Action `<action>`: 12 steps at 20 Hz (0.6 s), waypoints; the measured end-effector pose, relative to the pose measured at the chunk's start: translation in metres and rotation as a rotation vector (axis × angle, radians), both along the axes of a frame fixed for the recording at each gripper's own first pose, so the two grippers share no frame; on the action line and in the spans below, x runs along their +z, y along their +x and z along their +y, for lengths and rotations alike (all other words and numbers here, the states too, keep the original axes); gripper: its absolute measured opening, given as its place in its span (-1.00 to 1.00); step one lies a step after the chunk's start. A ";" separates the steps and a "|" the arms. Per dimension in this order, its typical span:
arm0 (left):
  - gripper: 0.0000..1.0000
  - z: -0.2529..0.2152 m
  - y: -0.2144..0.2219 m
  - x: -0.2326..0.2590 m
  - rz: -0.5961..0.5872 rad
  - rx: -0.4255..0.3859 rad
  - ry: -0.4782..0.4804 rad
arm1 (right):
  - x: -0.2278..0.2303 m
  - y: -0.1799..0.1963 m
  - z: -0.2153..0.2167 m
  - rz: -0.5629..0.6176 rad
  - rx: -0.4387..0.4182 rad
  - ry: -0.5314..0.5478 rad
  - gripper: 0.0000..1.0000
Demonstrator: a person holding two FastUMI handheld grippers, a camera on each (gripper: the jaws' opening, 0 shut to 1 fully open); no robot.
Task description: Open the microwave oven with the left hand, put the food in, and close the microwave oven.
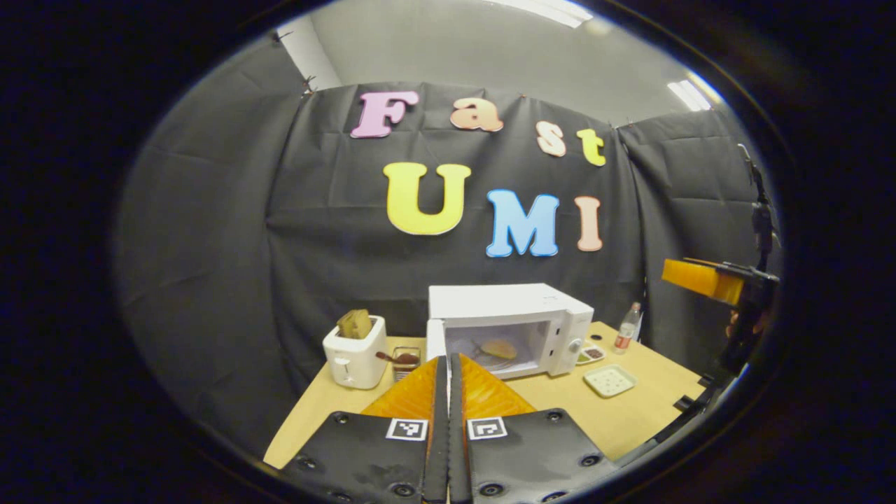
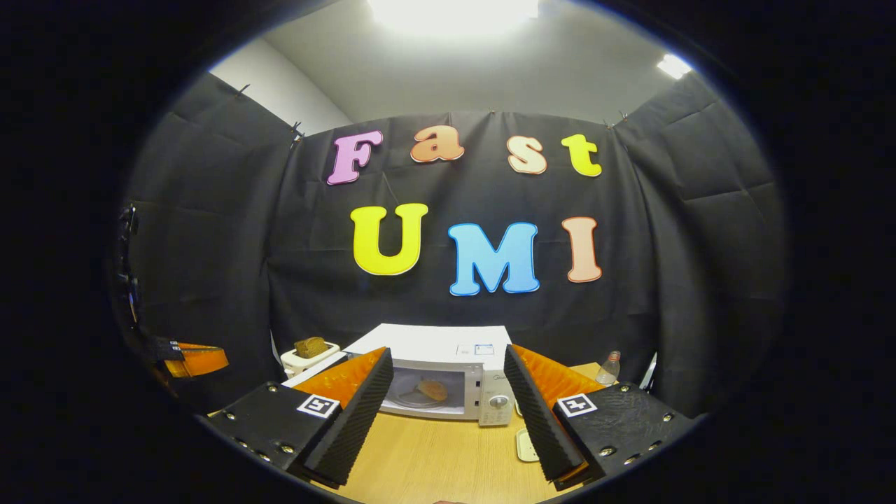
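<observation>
Two tools up: left tool (image 1: 448, 371) pinched together, empty; right tool (image 2: 448, 399) spread wide. Microwave (image 1: 507, 329) at 12 o'clock on desk (image 1: 616, 420), food (image 1: 498, 348) inside, door prob. closed.

Ceiling-light glare, strong fisheye edge warp

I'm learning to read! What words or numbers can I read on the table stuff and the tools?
The sticker on the microwave: too small to read.
The bottle label: blurred, unreadable.
The square markers by the jaws: black-and-white patterns, not words.
So none of these can be read.
</observation>
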State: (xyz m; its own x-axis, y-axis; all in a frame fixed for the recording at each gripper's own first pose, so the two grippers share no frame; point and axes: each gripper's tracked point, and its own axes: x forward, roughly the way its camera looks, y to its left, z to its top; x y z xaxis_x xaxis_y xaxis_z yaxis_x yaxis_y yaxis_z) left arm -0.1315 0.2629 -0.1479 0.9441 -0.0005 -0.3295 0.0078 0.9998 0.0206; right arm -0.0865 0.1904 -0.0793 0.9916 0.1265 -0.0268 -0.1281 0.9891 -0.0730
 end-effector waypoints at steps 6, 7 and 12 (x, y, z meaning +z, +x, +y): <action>-0.88 0.037 -0.038 -0.080 0.173 0.010 -0.009 | -0.002 0.004 0.004 0.011 0.007 -0.011 0.94; -0.87 0.040 -0.043 -0.092 0.208 0.006 -0.003 | -0.001 0.006 0.005 0.009 0.010 -0.013 0.94; -0.87 0.024 -0.047 -0.116 0.262 -0.059 -0.005 | -0.003 0.010 -0.001 0.017 0.008 -0.015 0.94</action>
